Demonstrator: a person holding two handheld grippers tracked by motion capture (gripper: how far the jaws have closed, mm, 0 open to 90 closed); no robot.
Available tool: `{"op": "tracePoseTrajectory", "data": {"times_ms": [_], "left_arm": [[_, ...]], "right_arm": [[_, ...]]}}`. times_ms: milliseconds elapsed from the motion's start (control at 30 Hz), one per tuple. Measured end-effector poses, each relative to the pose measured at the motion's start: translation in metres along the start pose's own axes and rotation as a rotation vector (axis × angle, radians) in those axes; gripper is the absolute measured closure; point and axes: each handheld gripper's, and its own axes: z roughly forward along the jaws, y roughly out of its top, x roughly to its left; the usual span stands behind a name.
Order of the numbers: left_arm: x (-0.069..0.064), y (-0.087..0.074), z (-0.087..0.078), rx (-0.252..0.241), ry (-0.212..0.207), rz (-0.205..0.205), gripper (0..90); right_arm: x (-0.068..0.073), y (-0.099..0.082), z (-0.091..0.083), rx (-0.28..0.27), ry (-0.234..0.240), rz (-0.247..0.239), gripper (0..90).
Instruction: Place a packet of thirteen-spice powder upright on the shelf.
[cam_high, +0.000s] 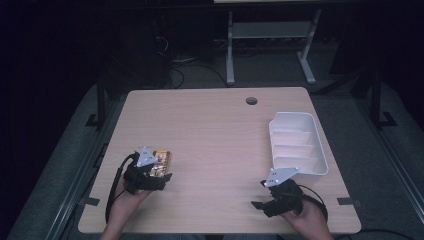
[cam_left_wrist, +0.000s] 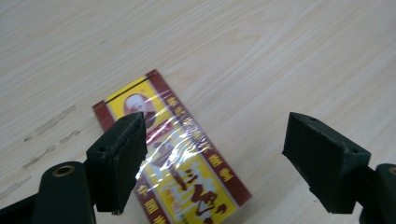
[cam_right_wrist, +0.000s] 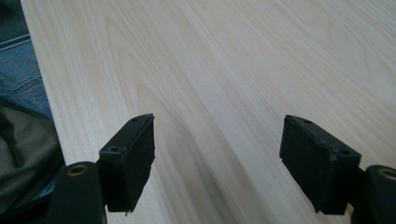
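The left gripper (cam_left_wrist: 215, 158) hangs low over the table with its jaws spread wide, gripping nothing. In the left gripper view a flat yellow-and-maroon packet (cam_left_wrist: 173, 158), wrapped in shiny film and printed with a small portrait and Chinese characters, lies on the wood in the lower middle of the frame. Its near part runs under and just beside the left jaw, while the right jaw stands well clear of it over bare wood. Whether the left jaw touches the film I cannot tell. From the high view, that gripper (cam_high: 159, 175) sits at the lower left of the frame, with the packet (cam_high: 161, 162) just beyond its tip.

The right gripper (cam_right_wrist: 217, 158) is likewise wide open with nothing between its jaws, held over plain pale wood near the table's near edge. In the high view it (cam_high: 260, 200) is at the lower right, held in a hand (cam_high: 307, 220).

Just beyond it, at the right of the wooden table (cam_high: 210, 130), stands a white plastic tray (cam_high: 320, 150) with ribbed dividers. A round cable hole (cam_high: 251, 100) sits near the far edge.
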Motion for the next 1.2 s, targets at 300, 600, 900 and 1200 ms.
{"op": "tracePoseTrajectory", "data": {"times_ms": [300,600,900,1200], "left_arm": [[0.006,-0.002,0.007,0.021,0.049,-0.04,19.3],[0.007,-0.006,0.021,0.084,0.093,-0.061,18.8],[0.002,-0.007,0.029,0.117,0.128,-0.03,18.4],[0.006,-0.01,0.031,0.134,0.131,-0.053,17.3]], "right_arm": [[0.0,0.0,0.001,0.006,0.002,-0.001,26.1],[0.001,0.001,0.002,0.009,0.003,0.002,26.1],[0.001,0.001,0.002,0.009,0.005,-0.001,26.1],[0.002,0.001,0.003,0.01,0.006,-0.003,26.1]]}}
